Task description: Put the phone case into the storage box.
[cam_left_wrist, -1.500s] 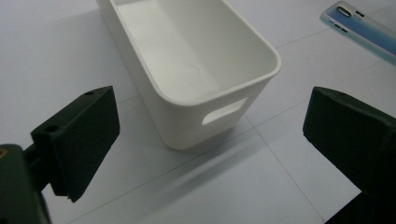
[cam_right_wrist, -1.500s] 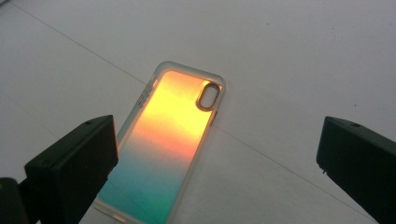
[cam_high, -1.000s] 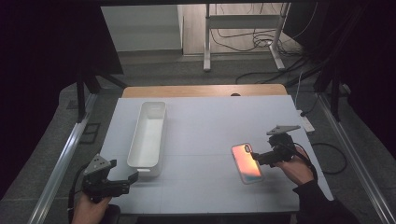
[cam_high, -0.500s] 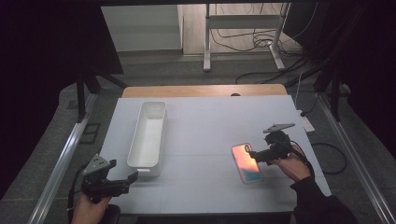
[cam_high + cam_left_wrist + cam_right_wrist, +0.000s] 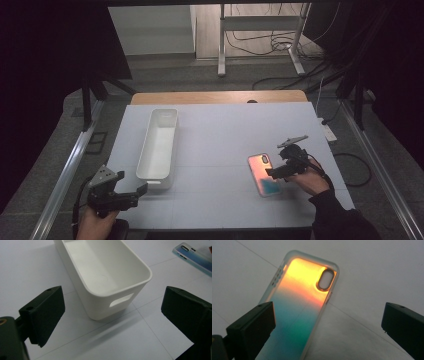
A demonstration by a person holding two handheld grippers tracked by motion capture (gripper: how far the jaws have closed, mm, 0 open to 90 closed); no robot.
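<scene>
A phone case (image 5: pixel 264 174) — orange at its far end, shading to teal at its near end — is seen lying flat on the white table (image 5: pixel 225 130), in the near right part of it, camera cutout at the far end. The right gripper (image 5: pixel 278 171) is held just beside the case's right edge; in the right gripper view its jaws are spread wide, the case (image 5: pixel 299 307) lies between them nearer the left jaw, and nothing is gripped. Whether a jaw touches the case cannot be told. Well to the left, a long white bin (image 5: pixel 159 142) is stood lengthwise, empty inside. Near its near end the left gripper (image 5: pixel 131 195) is held at the table's near left corner — jaws wide apart and holding nothing, the bin's handle slot (image 5: pixel 121 300) seen between them.
</scene>
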